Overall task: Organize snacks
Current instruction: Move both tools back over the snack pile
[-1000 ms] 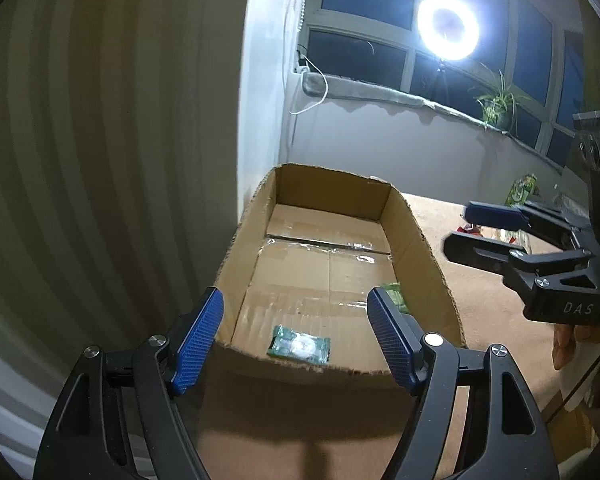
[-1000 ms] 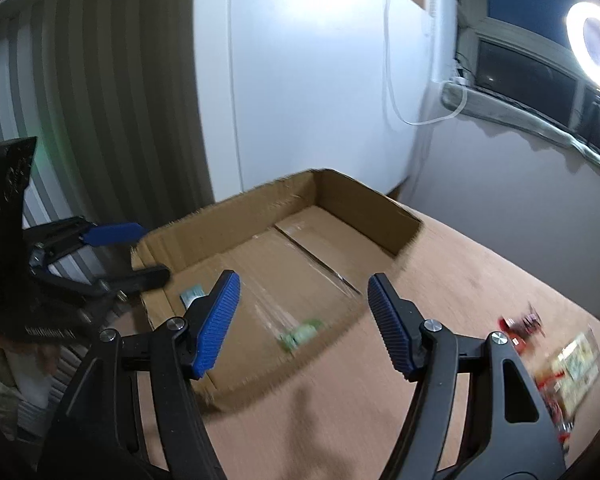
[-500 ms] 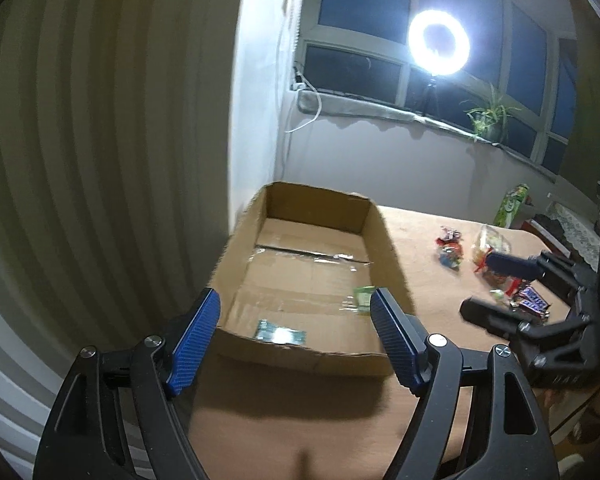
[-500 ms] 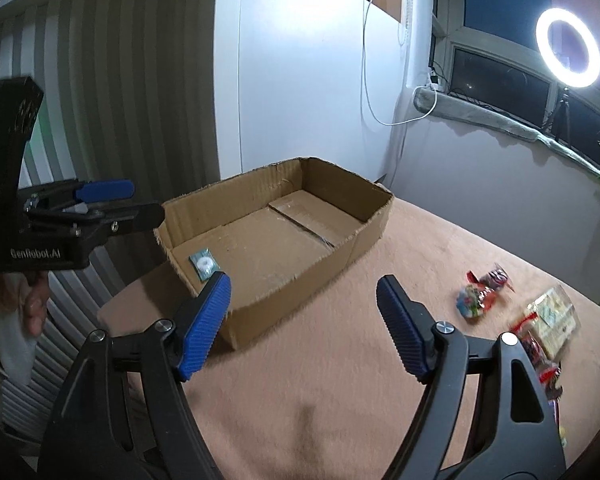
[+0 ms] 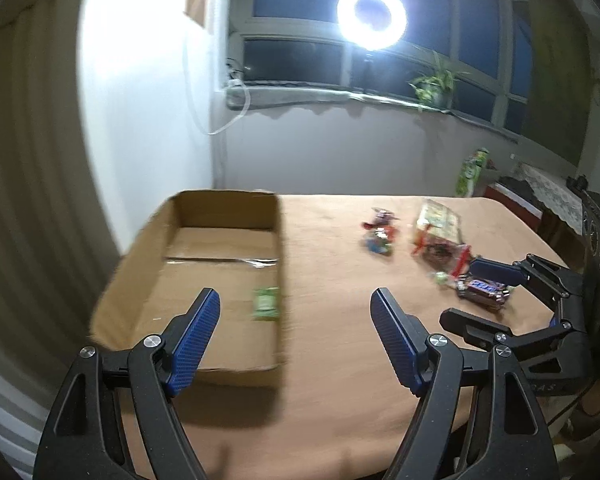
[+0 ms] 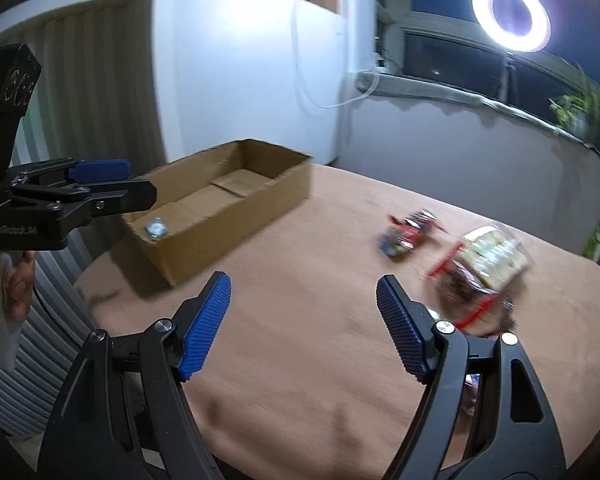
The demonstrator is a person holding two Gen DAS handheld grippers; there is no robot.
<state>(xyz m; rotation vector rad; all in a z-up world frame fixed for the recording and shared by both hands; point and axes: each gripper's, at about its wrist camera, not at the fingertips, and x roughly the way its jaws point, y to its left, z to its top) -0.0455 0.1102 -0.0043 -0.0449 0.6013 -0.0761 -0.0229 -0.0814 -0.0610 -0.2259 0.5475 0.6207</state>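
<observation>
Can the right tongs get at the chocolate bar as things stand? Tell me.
Probably yes. The right tongs stand open and empty right beside the chocolate bar, which lies flat on the table; nothing covers it.

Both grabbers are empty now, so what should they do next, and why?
Probably the right gripper should reach for the snack pile. It is open with nothing between its fingers, the pile lies just ahead on the table, and the cardboard box holds only small green packets.
</observation>
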